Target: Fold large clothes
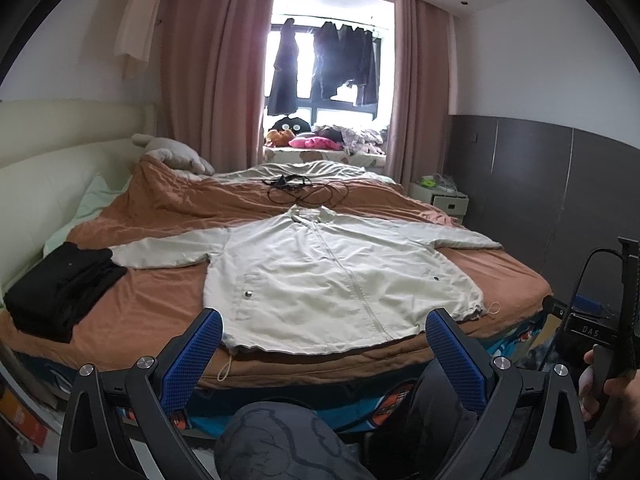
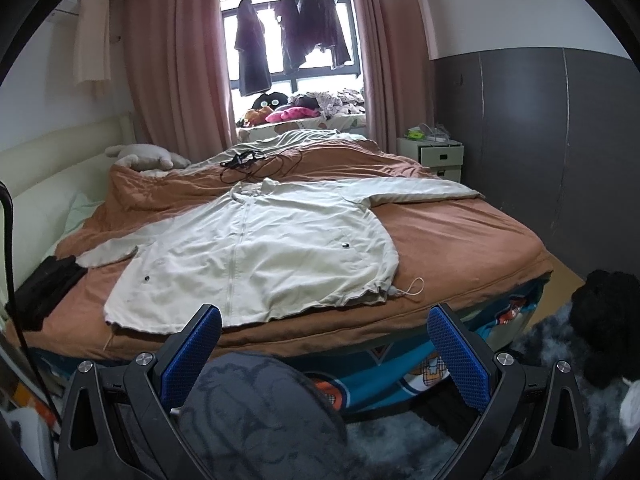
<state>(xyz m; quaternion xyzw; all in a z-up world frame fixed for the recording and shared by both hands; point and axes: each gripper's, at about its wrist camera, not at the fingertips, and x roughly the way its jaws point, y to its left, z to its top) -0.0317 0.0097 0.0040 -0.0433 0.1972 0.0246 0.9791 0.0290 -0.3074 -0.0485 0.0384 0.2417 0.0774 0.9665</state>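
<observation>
Ribbed blue tongs (image 1: pixel 324 330); flat cream jacket (image 1: pixel 328 276).

Matt cream cloth jacket (image 1: pixel 320 276), rumpled brown cloth bedspread (image 1: pixel 500 272), textured blue claw pads (image 1: pixel 192 360)

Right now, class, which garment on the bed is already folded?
The black clothes at the bed's left edge are folded into a stack; the pale jacket lies spread flat, sleeves out.

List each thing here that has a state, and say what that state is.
Beige jacket: spread flat on the bed, zipped, sleeves out, not folded.
Black clothes: folded, stacked beside the jacket.
Left gripper: open, empty.
Right gripper: open, empty.
Curtains: drawn open.
</observation>
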